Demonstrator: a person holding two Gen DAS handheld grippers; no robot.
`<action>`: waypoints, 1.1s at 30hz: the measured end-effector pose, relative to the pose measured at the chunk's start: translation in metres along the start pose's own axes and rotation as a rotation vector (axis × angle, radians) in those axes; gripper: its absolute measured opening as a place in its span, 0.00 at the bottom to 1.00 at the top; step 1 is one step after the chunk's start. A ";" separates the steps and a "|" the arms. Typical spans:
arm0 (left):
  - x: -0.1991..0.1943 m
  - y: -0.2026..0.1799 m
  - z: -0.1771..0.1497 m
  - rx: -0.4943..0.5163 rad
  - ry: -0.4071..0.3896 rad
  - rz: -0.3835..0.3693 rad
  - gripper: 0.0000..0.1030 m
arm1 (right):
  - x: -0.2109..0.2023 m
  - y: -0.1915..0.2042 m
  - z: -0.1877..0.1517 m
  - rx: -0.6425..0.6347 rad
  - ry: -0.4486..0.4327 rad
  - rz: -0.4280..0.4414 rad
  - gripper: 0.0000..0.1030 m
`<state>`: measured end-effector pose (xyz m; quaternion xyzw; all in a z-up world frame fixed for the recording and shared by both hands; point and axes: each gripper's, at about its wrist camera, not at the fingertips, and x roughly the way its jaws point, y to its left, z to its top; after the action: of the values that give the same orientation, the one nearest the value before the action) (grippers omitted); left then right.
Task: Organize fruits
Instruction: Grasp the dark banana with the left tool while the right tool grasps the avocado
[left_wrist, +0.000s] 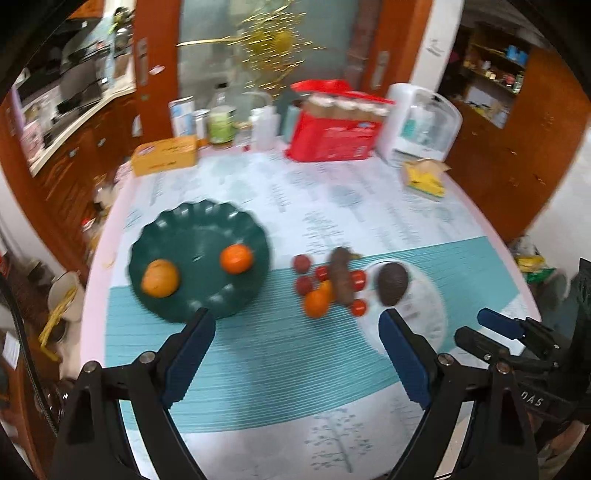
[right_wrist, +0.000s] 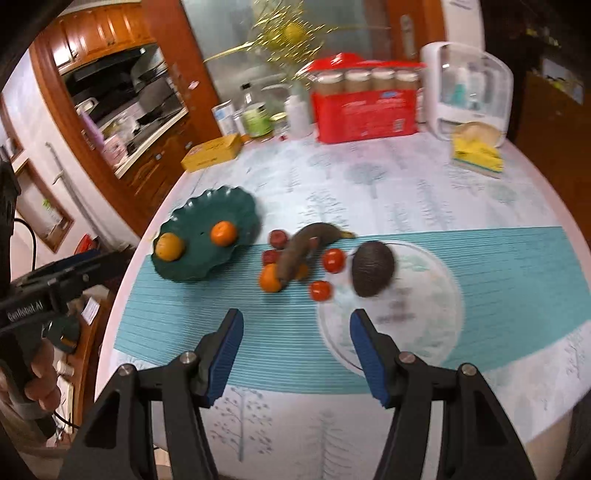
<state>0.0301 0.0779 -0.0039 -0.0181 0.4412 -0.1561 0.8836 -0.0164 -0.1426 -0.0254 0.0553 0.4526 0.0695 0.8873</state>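
Both tools hang above the near edge of the bench (right_wrist: 369, 177), which wears a pale cloth printed with trees and a teal striped mat (right_wrist: 240, 332) across its middle. The left tool (left_wrist: 295, 332) stands with its blue pads wide apart and nothing between them. The right tool (right_wrist: 295, 332) also has its pads apart, less widely, and they too grip nothing; in the left wrist view it shows at the right edge (left_wrist: 491, 328). The dark green scalloped plate (right_wrist: 195, 206) serves as the landmark: it sits on the left part of the bench, partly on the mat, and carries two oranges, one (right_wrist: 169, 246) near its front left rim and one (right_wrist: 223, 232) nearer its right side, apart from each other. Just right of the plate, on the mat, lies a loose cluster: a brown, overripe banana (right_wrist: 299, 251) resting over an orange (right_wrist: 270, 278), with several small red fruits around it, among them one (right_wrist: 334, 260) to the banana's right and one (right_wrist: 320, 290) nearer the camera. Further right of the plate, beyond the cluster, a dark avocado (right_wrist: 371, 269) rests on the left edge of a clear round plate (right_wrist: 424, 332). Well behind the green plate, along the far side of the bench, stand a yellow box (right_wrist: 212, 151), bottles, a red pack of jars (right_wrist: 365, 110) and a white appliance (right_wrist: 469, 88).
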 end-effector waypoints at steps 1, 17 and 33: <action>-0.001 -0.008 0.002 0.013 -0.003 -0.007 0.87 | -0.005 -0.003 0.000 0.003 -0.011 -0.013 0.59; 0.044 -0.074 0.028 0.126 0.033 0.028 0.86 | -0.019 -0.046 0.019 0.091 -0.107 -0.040 0.59; 0.090 -0.072 0.071 0.060 0.110 -0.005 0.86 | -0.005 -0.080 0.057 0.113 -0.166 -0.032 0.59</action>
<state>0.1181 -0.0241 -0.0177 0.0159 0.4843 -0.1724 0.8576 0.0324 -0.2237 -0.0012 0.1036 0.3817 0.0251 0.9181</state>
